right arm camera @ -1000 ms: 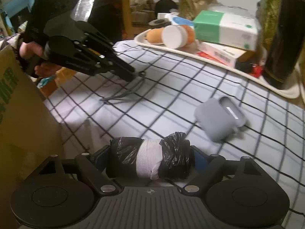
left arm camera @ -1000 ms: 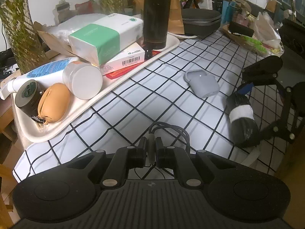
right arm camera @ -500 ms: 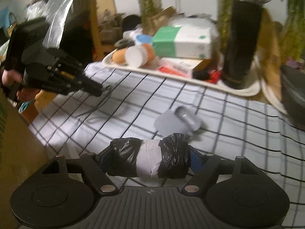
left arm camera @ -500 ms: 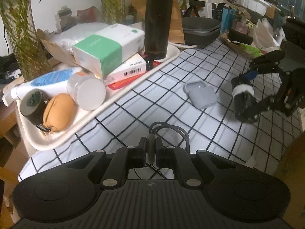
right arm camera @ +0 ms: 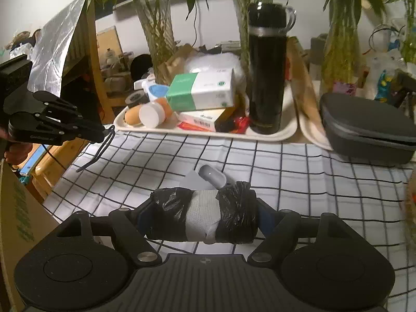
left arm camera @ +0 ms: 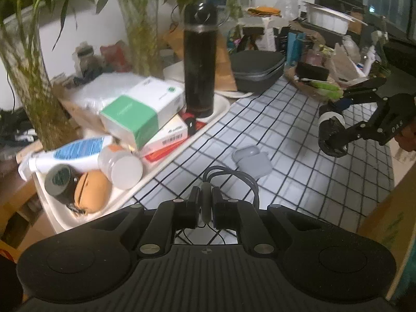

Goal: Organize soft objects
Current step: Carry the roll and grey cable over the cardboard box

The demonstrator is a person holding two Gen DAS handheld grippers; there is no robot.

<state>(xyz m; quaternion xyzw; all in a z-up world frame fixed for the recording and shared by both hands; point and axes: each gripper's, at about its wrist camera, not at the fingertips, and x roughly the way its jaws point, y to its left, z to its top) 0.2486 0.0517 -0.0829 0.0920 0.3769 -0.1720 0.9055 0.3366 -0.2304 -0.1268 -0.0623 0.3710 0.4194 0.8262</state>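
Now, your right gripper [right arm camera: 205, 218] holds the black bag roll [right arm camera: 202, 217] crosswise, long axis spanning jaw to jaw, clear above the checked surface [right arm camera: 286, 179]. Those jaws stand wide and are clamped on the roll's two ends. The tray [right arm camera: 283, 136] lies ahead of them, beyond the grey case [right arm camera: 212, 174]. Your left gripper [left arm camera: 206, 209] has its jaws nearly closed, pinching the dark cord [left arm camera: 234, 175], which seems to dangle in loops below them.
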